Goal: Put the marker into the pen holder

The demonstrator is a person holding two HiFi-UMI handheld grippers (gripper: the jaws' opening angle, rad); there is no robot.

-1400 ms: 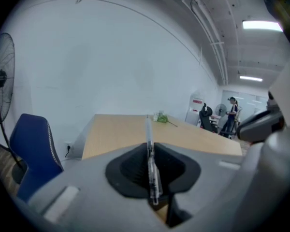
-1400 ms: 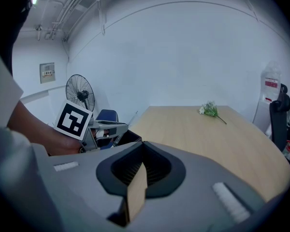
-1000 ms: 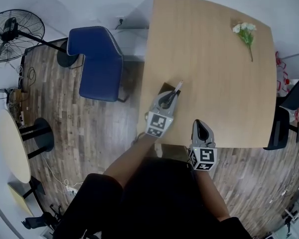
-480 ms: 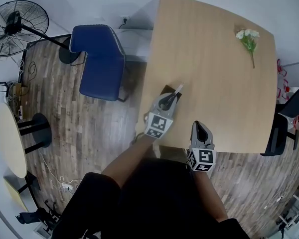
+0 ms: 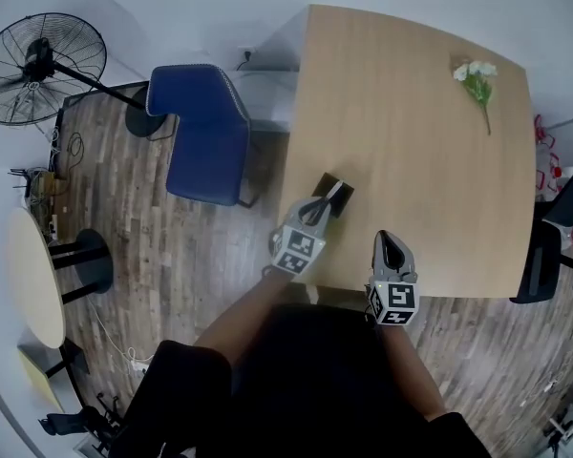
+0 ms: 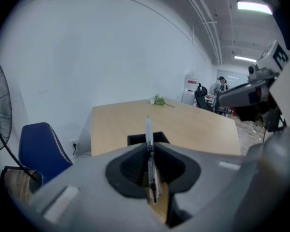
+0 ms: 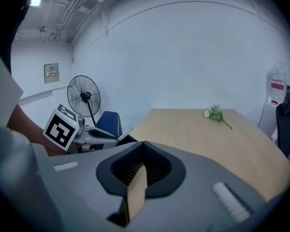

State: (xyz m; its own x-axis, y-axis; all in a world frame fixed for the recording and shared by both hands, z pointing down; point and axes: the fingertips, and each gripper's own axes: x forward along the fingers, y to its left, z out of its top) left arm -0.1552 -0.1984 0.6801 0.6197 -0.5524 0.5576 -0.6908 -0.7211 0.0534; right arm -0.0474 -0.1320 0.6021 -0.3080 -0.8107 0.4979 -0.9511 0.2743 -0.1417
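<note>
My left gripper (image 5: 315,212) is shut on a slim marker (image 5: 332,197) with a pale barrel, near the table's front left corner. The marker sticks out past the fingertips, and its tip lies over the black square pen holder (image 5: 327,183). In the left gripper view the marker (image 6: 148,132) runs straight ahead between the jaws, with the pen holder (image 6: 135,139) just beyond them. My right gripper (image 5: 386,242) hovers at the table's front edge, right of the left one. Its jaws (image 7: 143,145) are shut with nothing between them.
A light wooden table (image 5: 411,132) holds a sprig of white flowers (image 5: 475,72) at its far right. A blue chair (image 5: 205,132) stands left of the table and a floor fan (image 5: 33,65) farther left. Dark chairs (image 5: 554,227) stand at the right edge.
The left gripper has dipped and shifted slightly toward the near left edge with the marker, so the marker's tip now lies over the pen holder. The right gripper has kept still.
</note>
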